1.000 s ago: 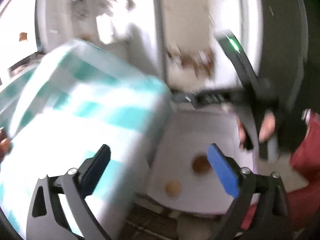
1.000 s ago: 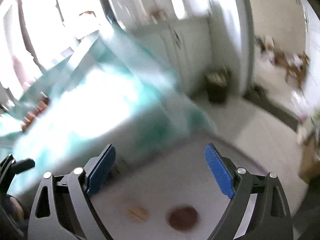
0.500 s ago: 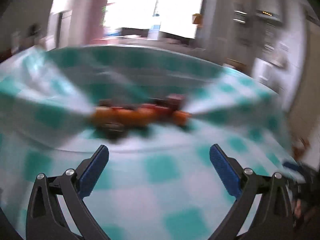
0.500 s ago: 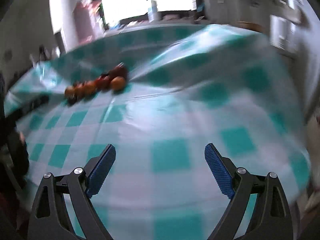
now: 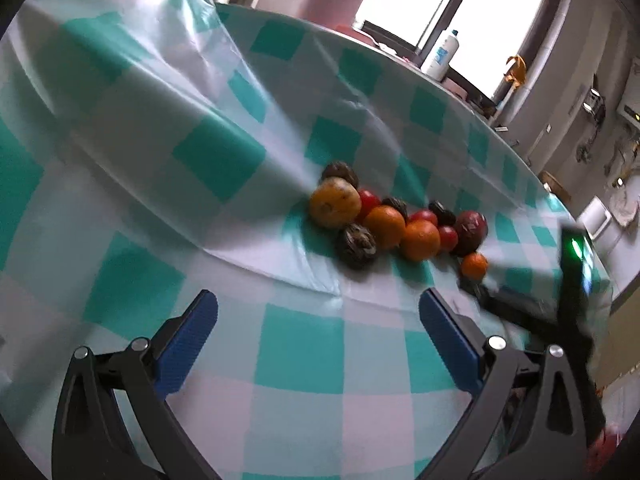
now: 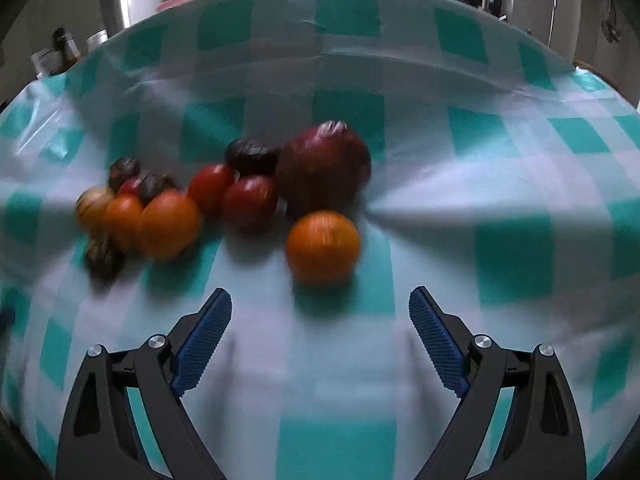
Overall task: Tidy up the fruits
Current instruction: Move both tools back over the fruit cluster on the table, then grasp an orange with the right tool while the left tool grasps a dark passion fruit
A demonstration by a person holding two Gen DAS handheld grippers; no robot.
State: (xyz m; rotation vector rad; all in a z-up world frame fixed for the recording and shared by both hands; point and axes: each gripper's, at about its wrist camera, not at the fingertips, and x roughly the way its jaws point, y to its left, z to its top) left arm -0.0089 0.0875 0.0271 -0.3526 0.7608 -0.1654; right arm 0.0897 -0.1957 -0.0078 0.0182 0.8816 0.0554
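Nearest us in the left wrist view, the left gripper (image 5: 318, 328) has its blue ribbed pads spread wide with nothing between them, above the tablecloth (image 5: 300, 360). In the right wrist view the right gripper (image 6: 320, 326) is likewise spread and holds nothing, and its pads show a fine ridged texture.

Just beyond the right gripper lies a small orange (image 6: 323, 246), round and slightly apart from the pile. Behind it sits a large dark red fruit (image 6: 323, 170), smooth and round, touching two red tomatoes (image 6: 230, 194). Further left we see more oranges (image 6: 168, 224) and dark wrinkled fruits, blurred.

The left wrist view shows the fruit pile (image 5: 392, 220) near the table's middle, a string of fruits touching one another, with a yellow-orange speckled fruit (image 5: 335, 202) at its far-left end. This view alone shows part of the right gripper's body, black with a green light (image 5: 576, 248), at the right edge beside the small orange.

The tablecloth is glossy plastic, checked teal and white, creased into long folds. Farthest off, a white bottle (image 5: 440, 56) with a blue label stands by the window; we cannot read its writing.
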